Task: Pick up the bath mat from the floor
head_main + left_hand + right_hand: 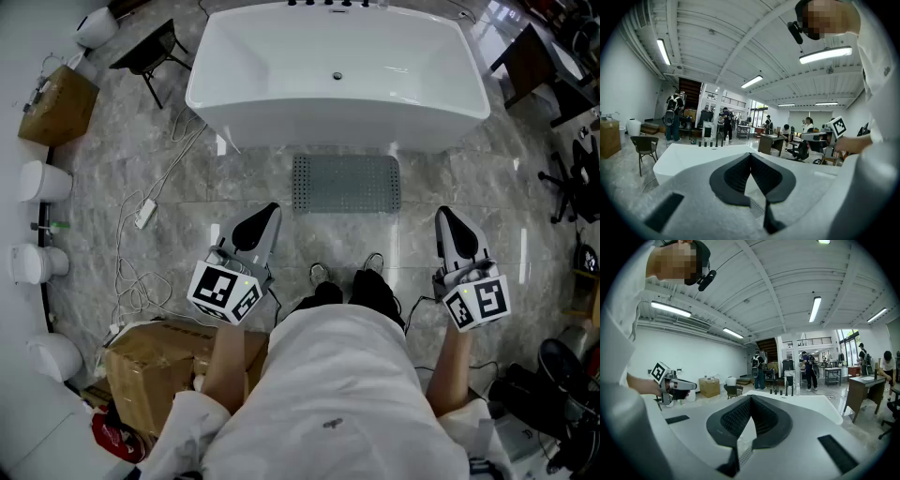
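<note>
Item: grey bath mat [346, 184]. It is lying flat on the floor [234, 178], just beside the white bathtub [281, 122], ahead of and between both pairs of jaws.

Left gripper [269, 210]: its jaws are sitting pressed together, pinching nothing. Right gripper [442, 215]: likewise.

Step judged in hand: the reach is not yet begun.

Handling note: the mat is looking thin. Spreading the jaws first, then sliding one jaw under a near edge, should be giving the surest pinch.

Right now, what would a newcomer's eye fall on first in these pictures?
The big white bathtub fills the top of the head view, with the grey bath mat flat on the floor just before it. Nearer the camera, the left gripper and right gripper hover short of the mat, both shut and empty.
</note>
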Available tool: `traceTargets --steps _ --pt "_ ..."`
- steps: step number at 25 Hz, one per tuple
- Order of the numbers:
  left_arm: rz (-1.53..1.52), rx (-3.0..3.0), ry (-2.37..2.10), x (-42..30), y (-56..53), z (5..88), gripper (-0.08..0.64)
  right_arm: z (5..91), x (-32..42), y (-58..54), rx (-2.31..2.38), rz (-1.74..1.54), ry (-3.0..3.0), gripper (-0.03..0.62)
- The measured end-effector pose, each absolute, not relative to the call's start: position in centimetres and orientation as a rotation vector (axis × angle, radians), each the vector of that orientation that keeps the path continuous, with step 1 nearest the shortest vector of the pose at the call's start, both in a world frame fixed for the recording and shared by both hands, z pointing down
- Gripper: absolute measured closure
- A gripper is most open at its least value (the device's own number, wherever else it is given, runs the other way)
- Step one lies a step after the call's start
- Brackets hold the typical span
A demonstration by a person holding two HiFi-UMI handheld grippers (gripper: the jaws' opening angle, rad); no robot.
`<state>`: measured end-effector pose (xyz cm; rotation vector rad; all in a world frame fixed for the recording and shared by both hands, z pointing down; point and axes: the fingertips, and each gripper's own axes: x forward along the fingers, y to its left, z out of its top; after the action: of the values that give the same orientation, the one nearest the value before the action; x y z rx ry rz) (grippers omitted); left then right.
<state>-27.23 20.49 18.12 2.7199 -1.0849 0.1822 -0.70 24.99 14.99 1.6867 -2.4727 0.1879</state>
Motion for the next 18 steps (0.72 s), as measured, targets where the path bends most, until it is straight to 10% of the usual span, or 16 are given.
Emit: traceTargets --steps 18 --pt "0.169 2.706 -1.073 -28.6 20.9 19.1 0.548 14.9 -0.8 25.8 1.793 0.194 -2.410 0.584"
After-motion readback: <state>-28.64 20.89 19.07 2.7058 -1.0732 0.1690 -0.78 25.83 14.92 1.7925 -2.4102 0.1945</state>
